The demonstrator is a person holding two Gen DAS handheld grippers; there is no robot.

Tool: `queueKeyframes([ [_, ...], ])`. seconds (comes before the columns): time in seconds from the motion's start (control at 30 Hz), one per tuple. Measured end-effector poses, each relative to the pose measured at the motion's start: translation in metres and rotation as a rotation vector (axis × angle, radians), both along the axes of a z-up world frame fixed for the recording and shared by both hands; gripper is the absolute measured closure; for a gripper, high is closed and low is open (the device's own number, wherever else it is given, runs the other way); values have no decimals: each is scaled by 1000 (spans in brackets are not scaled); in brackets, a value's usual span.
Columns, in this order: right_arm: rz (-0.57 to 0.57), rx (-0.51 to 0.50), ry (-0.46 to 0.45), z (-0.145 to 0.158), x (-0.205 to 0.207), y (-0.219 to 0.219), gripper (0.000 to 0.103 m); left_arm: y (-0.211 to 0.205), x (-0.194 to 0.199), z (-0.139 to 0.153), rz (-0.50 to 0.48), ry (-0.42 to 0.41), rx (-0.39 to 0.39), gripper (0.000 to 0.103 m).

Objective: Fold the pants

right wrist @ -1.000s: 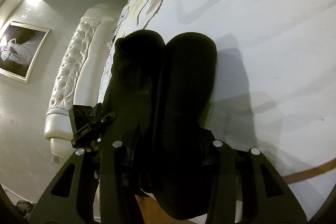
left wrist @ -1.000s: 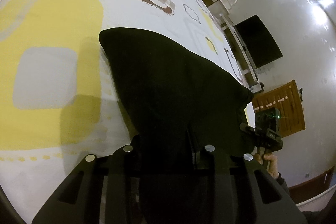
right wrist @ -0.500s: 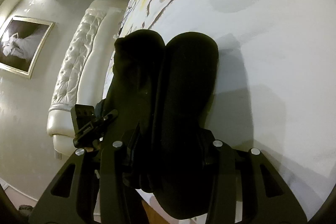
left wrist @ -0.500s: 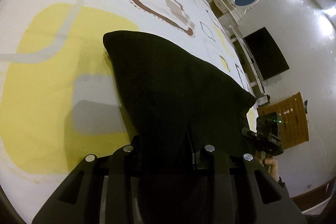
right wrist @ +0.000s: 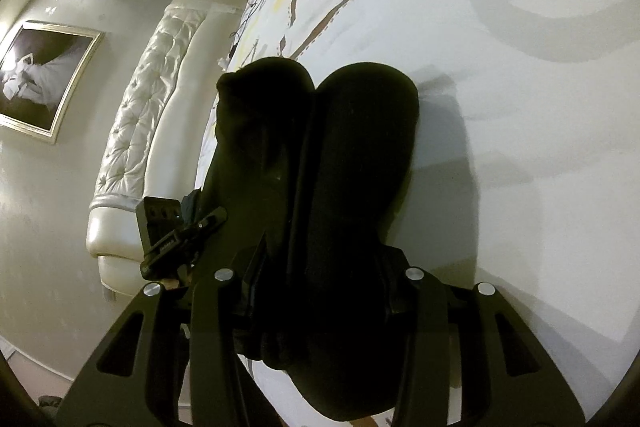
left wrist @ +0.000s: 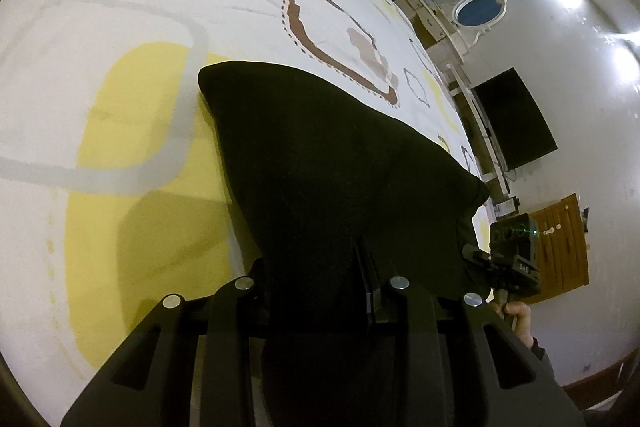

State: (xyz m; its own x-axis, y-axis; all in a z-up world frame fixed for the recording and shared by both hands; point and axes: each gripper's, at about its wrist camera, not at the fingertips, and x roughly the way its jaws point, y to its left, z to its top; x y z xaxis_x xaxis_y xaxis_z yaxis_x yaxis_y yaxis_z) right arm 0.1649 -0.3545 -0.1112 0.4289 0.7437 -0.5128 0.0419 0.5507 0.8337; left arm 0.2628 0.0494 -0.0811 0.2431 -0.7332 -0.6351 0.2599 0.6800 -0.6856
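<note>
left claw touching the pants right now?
Touching. The left wrist view shows the black pants bunched between the left claw fingers and running down past them; no gap shows either side.

pants point(left wrist: 328, 163) – black | bedsheet point(left wrist: 140, 7) – white, yellow/brown/grey rounded squares
</note>
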Motion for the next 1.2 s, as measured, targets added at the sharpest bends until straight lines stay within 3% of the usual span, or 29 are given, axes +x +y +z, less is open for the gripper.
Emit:
queueKeyframes([
  [0.63,-3,-5,7,1,33,12,62,25,2,-2,13,4,-20,71],
  [1.2,6,51,10,-9,38,9,62,22,-4,3,9,-40,53,47],
])
